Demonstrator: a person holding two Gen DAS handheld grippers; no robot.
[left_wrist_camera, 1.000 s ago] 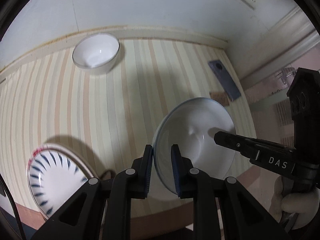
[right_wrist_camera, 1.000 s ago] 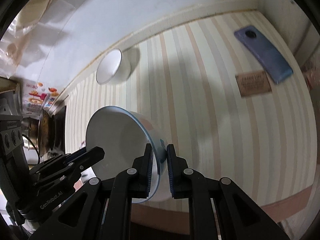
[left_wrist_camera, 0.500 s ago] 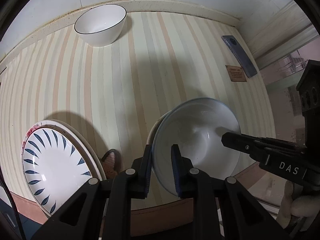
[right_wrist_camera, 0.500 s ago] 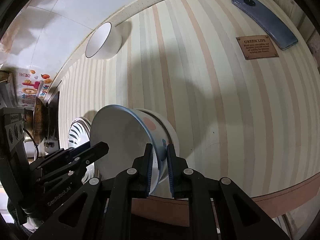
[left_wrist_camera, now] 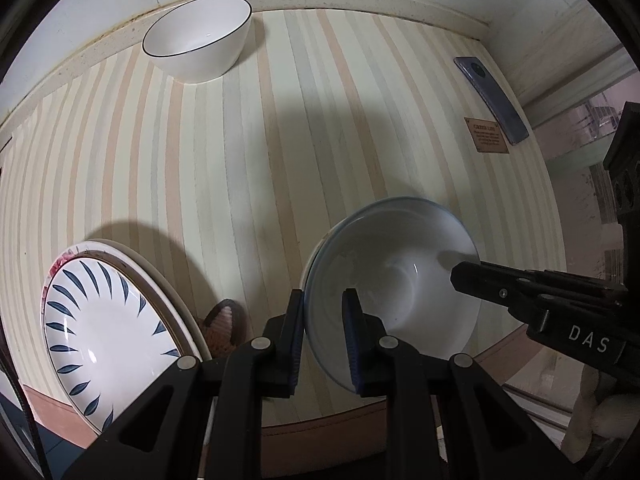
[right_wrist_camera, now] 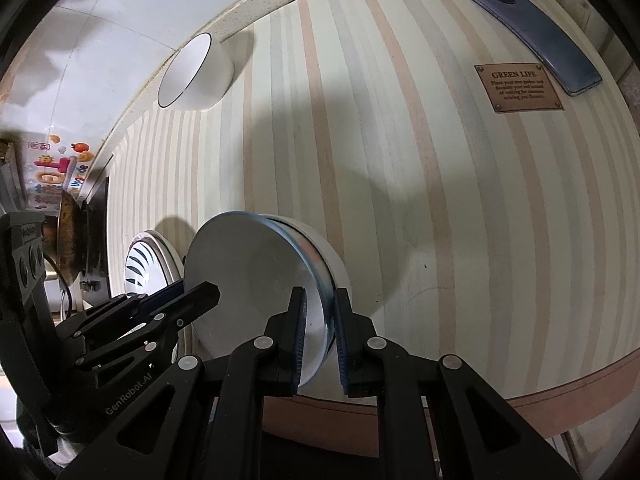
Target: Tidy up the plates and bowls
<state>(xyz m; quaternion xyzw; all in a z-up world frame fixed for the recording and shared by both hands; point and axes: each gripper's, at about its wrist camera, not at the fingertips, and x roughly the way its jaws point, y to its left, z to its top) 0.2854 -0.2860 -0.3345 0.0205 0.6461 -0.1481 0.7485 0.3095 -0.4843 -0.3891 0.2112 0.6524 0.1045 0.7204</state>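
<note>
Both tools came down w/ the blue-rim bowl point(left_wrist_camera: 394, 280) since a sec ago; it was up in the air then, now it sits nested in a white bowl point(right_wrist_camera: 332, 256) on the striped desk point(left_wrist_camera: 248, 168), near the front edge.

L to R, left wrist view: blue-leaf plate point(left_wrist_camera: 104, 328) at far left on the desk, stacked on another plate, rim overhanging the front edge. Brown-pink thing just right of it, can't tell what it is. Black-rim white bowl point(left_wrist_camera: 198, 38) at the back by the wall, well apart from the rest. My left tool point(left_wrist_camera: 323, 338) is clamped on the near-left rim of the blue-rim bowl, one pad outside, one inside, gap narrow. My right tool point(right_wrist_camera: 320, 334) grips the opposite rim the same way, jaws nearly closed on the wall; in the left view it reaches in from the right, glove-covered hand point(left_wrist_camera: 604, 416) behind it. Farther right: brown label point(left_wrist_camera: 486, 135) on the desk, blue-grey phone point(left_wrist_camera: 490, 98) just beside it toward the back corner.

Right view far left: pan and stickers past the desk end, blurry.
</note>
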